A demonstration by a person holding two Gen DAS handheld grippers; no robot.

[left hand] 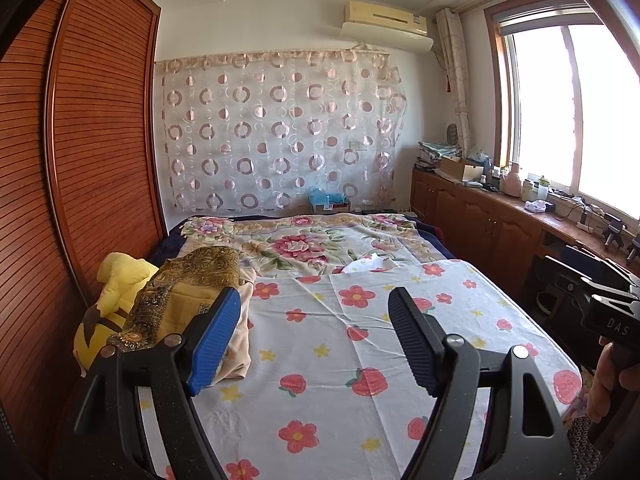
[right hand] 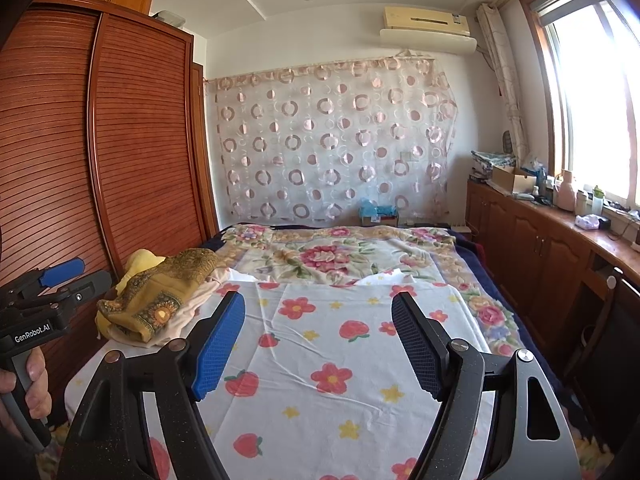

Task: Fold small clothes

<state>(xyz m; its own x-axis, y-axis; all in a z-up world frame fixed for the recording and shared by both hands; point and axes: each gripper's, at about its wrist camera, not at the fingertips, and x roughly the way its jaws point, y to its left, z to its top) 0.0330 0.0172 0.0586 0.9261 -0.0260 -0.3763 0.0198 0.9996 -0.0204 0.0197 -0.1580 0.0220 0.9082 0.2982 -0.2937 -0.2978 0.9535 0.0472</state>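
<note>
Right now both the left claw (left hand: pixel 314 320) and right claw (right hand: pixel 318 326) gape wide, empty; the clothes pile (left hand: pixel 188 300) sits at the bed's left edge (left hand: pixel 132 396), so a careless tug could drag it overboard

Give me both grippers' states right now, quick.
Left gripper: open, holding nothing, over the sheet.
Right gripper: open, holding nothing, over the same sheet.

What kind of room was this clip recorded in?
A home bedroom, most likely: a bed under a flowered sheet, a tall slatted wooden wardrobe beside it, and a wall air conditioner above the curtain.
</note>
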